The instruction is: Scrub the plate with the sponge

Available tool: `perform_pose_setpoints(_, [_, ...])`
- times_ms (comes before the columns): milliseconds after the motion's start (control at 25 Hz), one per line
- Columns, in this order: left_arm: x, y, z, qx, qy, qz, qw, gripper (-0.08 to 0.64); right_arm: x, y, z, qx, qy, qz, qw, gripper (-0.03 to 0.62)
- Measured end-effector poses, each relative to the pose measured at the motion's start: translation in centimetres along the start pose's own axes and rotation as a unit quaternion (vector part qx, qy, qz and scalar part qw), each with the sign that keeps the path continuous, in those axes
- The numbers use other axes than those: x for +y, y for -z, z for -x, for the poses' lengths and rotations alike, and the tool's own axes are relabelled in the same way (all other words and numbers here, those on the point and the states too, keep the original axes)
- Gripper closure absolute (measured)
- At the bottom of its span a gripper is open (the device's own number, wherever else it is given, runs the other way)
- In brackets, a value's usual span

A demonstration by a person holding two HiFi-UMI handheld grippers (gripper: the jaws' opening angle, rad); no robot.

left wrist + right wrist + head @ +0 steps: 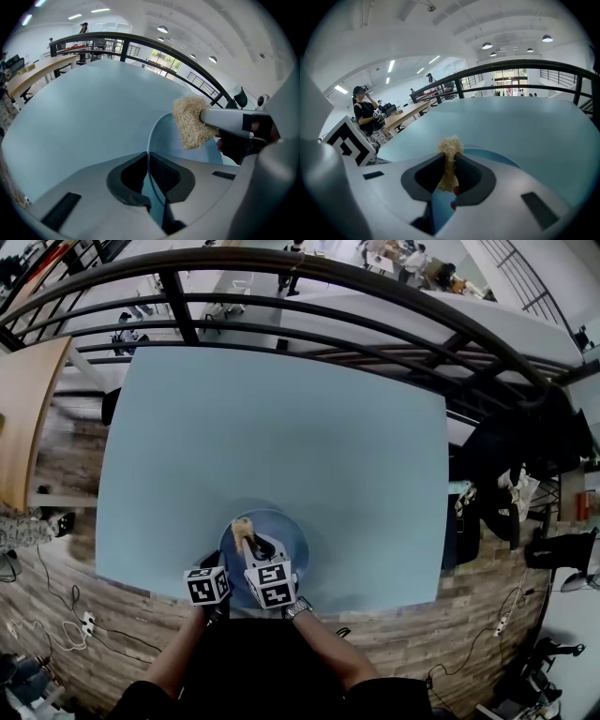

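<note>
A blue plate (286,538) rests near the front edge of the light blue table (281,427). My left gripper (228,565) is shut on the plate's left rim (151,136), the thin edge running between its dark pads. My right gripper (255,547) is shut on a tan fibrous sponge (243,528), held over the plate's inside. In the left gripper view the sponge (190,123) hangs over the plate's bowl at the tip of the right gripper's white jaws. In the right gripper view the sponge (450,149) sticks up from between the pads, with the plate (497,157) just beyond.
A dark metal railing (309,296) runs behind the table's far edge. Wooden floor with cables (56,615) lies to the left of the table. A dark chair (497,456) stands to the right. A person (365,115) stands at a desk in the far background.
</note>
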State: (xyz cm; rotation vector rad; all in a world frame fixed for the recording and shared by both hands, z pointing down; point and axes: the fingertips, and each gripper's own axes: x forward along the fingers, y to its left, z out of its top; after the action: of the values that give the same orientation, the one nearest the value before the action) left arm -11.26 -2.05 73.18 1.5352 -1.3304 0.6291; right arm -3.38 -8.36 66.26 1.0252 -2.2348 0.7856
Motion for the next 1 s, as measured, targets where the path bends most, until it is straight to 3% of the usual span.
perform_pose_setpoints(600, [-0.1, -0.2, -0.1, -0.003, -0.003, -0.007, 1.0000, 0.554, 0.8, 0.7, -2.7, 0.020, -0.026, 0.017, 0.999, 0.526])
perform_pose_setpoints(1000, [0.2, -0.4, -0.1, -0.003, -0.004, -0.013, 0.9999, 0.554, -1.2, 0.6, -2.3, 0.030, 0.001, 0.005, 1.000, 0.527])
